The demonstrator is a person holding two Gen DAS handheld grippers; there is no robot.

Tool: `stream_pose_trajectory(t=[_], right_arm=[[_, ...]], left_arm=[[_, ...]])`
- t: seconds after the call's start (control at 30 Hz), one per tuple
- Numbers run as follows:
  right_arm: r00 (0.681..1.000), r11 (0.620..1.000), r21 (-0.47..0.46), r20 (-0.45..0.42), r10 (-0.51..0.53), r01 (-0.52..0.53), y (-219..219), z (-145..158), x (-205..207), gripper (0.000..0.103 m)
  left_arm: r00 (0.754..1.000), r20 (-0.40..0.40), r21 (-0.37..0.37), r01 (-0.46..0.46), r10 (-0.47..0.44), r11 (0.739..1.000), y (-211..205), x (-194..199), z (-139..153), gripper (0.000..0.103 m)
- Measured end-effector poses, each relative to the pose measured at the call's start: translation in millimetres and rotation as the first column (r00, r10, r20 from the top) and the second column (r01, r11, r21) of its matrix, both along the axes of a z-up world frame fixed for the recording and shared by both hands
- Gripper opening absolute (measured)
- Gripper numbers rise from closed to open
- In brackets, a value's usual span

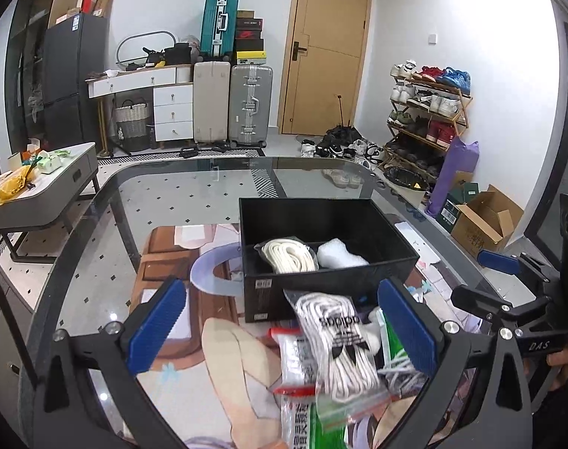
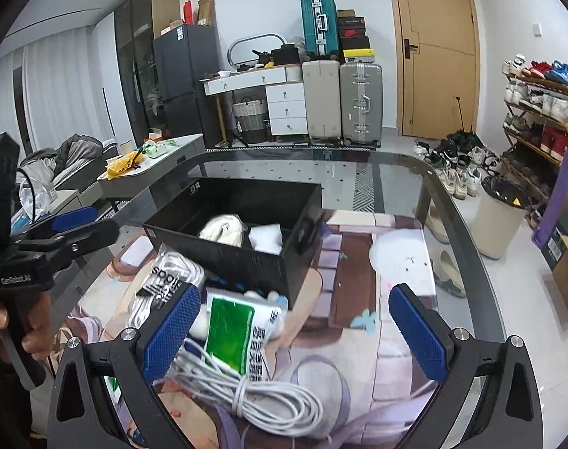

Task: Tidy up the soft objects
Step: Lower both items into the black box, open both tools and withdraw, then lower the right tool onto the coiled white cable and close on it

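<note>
Soft items sit in and just before a black box (image 1: 327, 262) on the glass tabletop (image 1: 164, 202), both tools wide and empty.

Inside the box lie a cream rope coil (image 1: 289, 256) and, at its 3 o'clock, a white foam piece (image 1: 340, 256). Outside, against the box's near wall, a bagged lace bundle (image 1: 340, 344) rests on a green-labelled packet (image 2: 233, 327), with a white cable coil (image 2: 254, 393) at the packet's 6 o'clock. The left tool (image 1: 284, 331) stands wide with the laces between its pads, untouched. The right tool (image 2: 293, 331) also stands wide, over packet and cable, gripping neither. A hand (image 2: 18, 327) holds the left tool's handle.
</note>
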State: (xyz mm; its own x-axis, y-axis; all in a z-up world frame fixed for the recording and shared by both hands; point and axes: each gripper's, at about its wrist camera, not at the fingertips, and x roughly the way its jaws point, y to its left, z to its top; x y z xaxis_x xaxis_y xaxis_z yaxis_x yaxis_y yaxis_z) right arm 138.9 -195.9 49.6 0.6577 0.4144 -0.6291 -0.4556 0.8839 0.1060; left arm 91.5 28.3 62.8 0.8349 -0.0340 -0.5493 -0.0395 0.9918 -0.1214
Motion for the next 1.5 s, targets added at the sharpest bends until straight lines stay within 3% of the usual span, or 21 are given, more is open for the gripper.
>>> stream_pose_trajectory(t=[0.47,0.93,1.5], right_arm=[[0.991,0.989,-0.08,-0.068,0.119,-0.124,6,-24,-15,0.102],[0.974,0.976,-0.085,-0.125,0.187,-0.198,4,-41,-17,0.102],[0.956,0.971,-0.067,-0.206,0.211,-0.229,22,-66,-7,0.102]], left_arm=[[0.999,-0.047,0.001,-0.009,0.009,1.0,-5,-30,-21,0.103],[0.992,-0.127,0.051,0.034,-0.028,0.998,-23,-40,-44,0.103],[0.989,-0.146,0.059,0.037,-0.028,0.998,-22,-32,-55,0.103]])
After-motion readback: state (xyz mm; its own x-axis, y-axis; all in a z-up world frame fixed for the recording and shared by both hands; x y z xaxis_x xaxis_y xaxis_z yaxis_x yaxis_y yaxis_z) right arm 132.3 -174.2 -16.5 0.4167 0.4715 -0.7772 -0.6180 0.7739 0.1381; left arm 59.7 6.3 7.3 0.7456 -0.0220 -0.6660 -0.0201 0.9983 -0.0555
